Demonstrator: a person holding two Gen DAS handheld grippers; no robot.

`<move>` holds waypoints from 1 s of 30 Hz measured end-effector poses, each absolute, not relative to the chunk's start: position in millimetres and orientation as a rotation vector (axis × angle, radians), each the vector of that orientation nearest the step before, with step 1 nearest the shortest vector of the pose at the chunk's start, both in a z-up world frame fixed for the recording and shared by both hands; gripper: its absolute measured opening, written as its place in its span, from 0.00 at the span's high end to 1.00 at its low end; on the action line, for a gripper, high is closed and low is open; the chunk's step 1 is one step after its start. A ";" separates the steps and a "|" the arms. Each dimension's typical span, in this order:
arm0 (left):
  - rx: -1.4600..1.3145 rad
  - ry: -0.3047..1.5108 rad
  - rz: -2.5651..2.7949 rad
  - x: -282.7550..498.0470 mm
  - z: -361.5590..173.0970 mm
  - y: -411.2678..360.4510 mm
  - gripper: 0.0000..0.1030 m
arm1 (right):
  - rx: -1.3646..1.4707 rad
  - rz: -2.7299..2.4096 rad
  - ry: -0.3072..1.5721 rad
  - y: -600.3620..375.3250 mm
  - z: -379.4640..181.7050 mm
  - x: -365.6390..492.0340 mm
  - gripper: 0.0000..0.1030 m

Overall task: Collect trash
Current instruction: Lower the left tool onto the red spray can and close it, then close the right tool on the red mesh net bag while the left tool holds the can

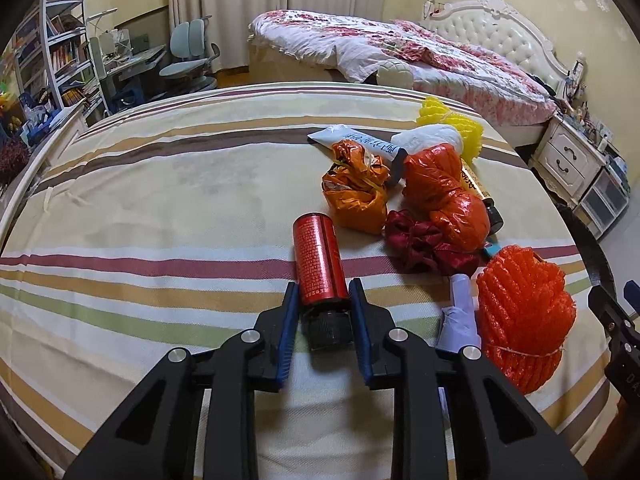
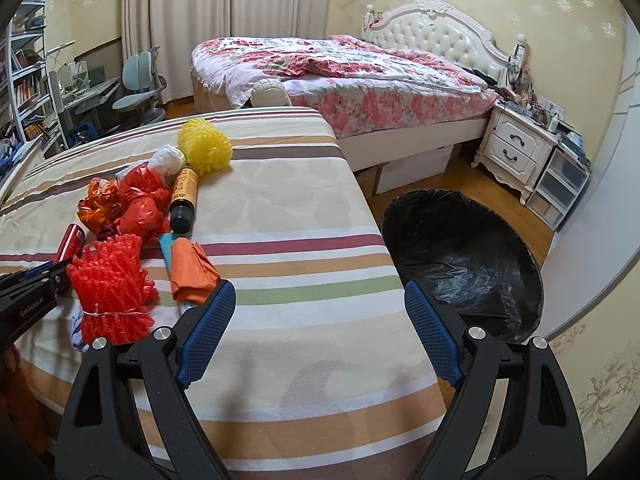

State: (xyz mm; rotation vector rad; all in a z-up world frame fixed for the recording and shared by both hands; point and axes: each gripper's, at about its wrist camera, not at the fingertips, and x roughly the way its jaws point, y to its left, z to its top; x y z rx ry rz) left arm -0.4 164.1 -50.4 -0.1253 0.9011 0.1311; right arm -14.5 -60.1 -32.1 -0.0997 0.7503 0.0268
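Observation:
A red bottle (image 1: pixel 318 260) with a black cap lies on the striped table (image 1: pixel 160 208). My left gripper (image 1: pixel 323 284) is shut on it, the blue pads pressing both sides just above the cap. Trash is piled to its right: an orange foam net (image 1: pixel 524 312), an orange plastic bag (image 1: pixel 444 196), an orange foil wrapper (image 1: pixel 356 192) and a dark red cloth (image 1: pixel 424 244). In the right wrist view my right gripper (image 2: pixel 319 288) stands open over bare cloth, nothing between its fingers. The black-lined trash bin (image 2: pixel 460 264) sits on the floor past the table's right edge.
A yellow foam net (image 2: pixel 204 148), a brown bottle (image 2: pixel 184 196), folded orange paper (image 2: pixel 192 272) and a white tube (image 1: pixel 360 140) also lie on the table. Beyond it are a floral bed (image 2: pixel 360 76), a white nightstand (image 2: pixel 516 148), a desk chair (image 2: pixel 140 80) and bookshelves (image 1: pixel 60 52).

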 end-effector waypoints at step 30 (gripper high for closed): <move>-0.121 0.777 0.227 -52.8 -30.0 213.2 0.75 | -0.142 0.267 0.757 21.4 -20.9 -39.9 0.34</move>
